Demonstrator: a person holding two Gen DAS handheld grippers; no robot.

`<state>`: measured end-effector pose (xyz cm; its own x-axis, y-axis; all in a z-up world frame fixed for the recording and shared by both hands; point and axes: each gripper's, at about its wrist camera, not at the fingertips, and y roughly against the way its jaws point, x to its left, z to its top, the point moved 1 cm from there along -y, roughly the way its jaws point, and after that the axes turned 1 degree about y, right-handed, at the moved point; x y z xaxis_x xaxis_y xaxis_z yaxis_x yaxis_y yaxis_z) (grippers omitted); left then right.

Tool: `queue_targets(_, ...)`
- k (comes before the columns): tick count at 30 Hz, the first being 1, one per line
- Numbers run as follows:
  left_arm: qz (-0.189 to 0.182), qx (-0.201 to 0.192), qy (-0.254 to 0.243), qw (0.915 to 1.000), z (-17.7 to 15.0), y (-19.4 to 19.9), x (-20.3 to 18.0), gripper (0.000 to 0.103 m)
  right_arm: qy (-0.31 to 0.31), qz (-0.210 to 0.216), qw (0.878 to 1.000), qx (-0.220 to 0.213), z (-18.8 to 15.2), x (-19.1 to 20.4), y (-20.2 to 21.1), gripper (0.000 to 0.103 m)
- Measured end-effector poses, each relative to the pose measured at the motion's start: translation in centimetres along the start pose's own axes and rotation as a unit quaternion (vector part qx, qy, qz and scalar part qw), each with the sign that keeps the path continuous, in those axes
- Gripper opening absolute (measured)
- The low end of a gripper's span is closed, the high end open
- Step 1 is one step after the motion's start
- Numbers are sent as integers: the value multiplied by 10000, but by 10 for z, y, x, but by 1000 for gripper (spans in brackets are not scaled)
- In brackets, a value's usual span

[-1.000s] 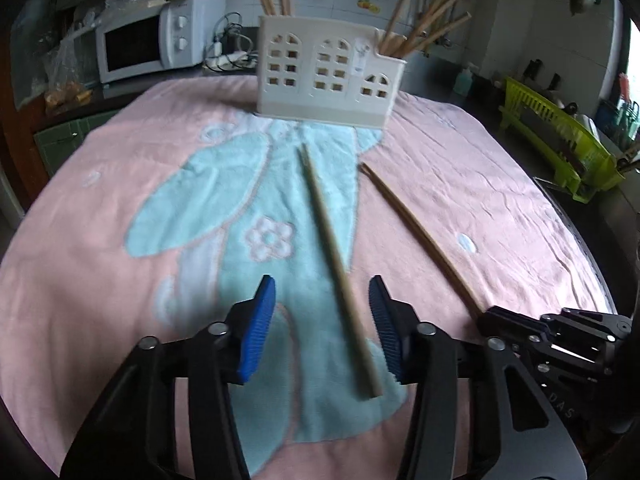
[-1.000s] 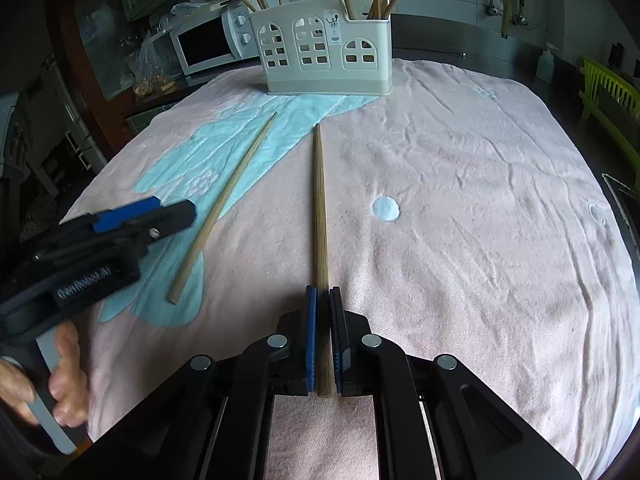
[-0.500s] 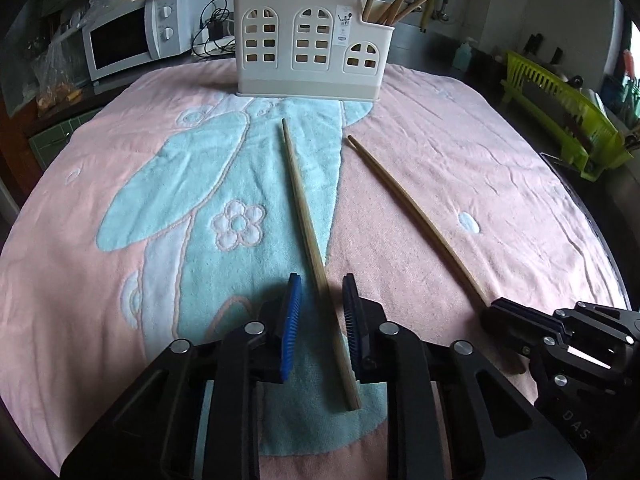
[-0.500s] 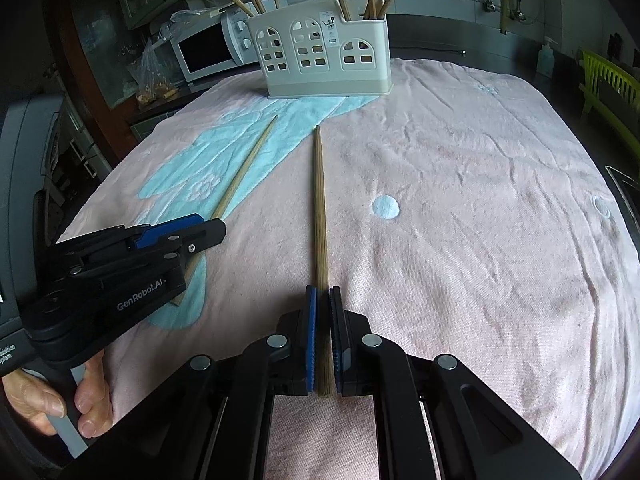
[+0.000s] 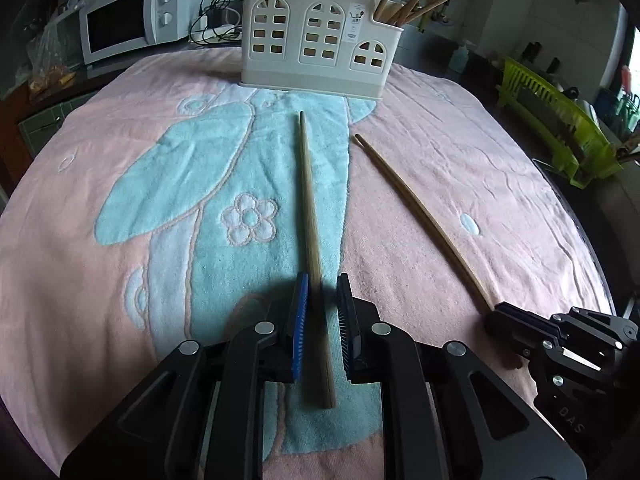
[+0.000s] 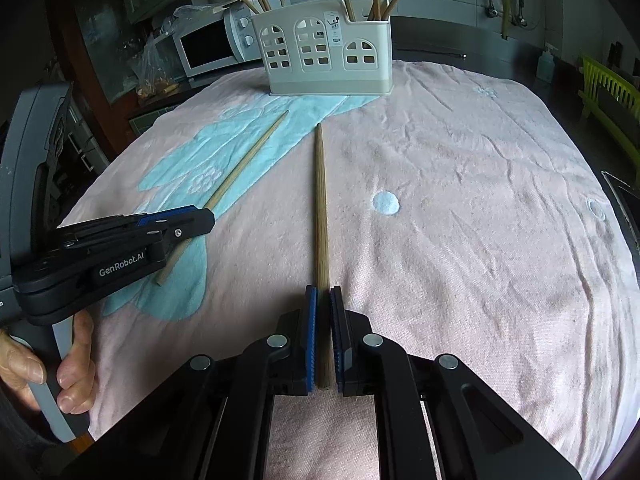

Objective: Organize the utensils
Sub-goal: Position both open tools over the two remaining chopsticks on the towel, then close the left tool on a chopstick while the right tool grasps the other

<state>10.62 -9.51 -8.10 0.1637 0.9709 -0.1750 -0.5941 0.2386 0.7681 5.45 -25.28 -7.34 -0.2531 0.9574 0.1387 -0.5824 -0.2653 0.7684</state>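
Chopsticks lie on the pink towel [image 5: 460, 128] covering the bench. Left claw [image 5: 321, 300] has just been closing around the left chopstick [image 5: 310, 216]; its pads sit close on either side near the butt end, though whether they truly press it is hard to tell. Right claw [image 6: 324, 320] is clamped on the right chopstick [image 6: 321, 200]. Beyond both tips stands the white holder [image 5: 316, 40], with more sticks in it.

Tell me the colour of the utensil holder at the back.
Cream-white utensil holder with arched window cut-outs; clearest in the left wrist view.
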Motion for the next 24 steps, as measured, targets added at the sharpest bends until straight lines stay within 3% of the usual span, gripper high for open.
queue_targets(7,96,-21,-262,9996,-1,-1,-5,13,145,-149,9998,-23,-1,5,1,7)
queue_targets(12,-69,-8,-90,9999,3,3,5,8,219,-195,9995,-139,0,6,11,7)
queue_targets(21,-83,-715,-66,9974,17,41,11,8,355,-160,9968,-698,24,11,52,7)
queue_targets(24,-197,-593,-24,9980,19,41,12,8,407,-164,9949,-903,35,14,64,7)
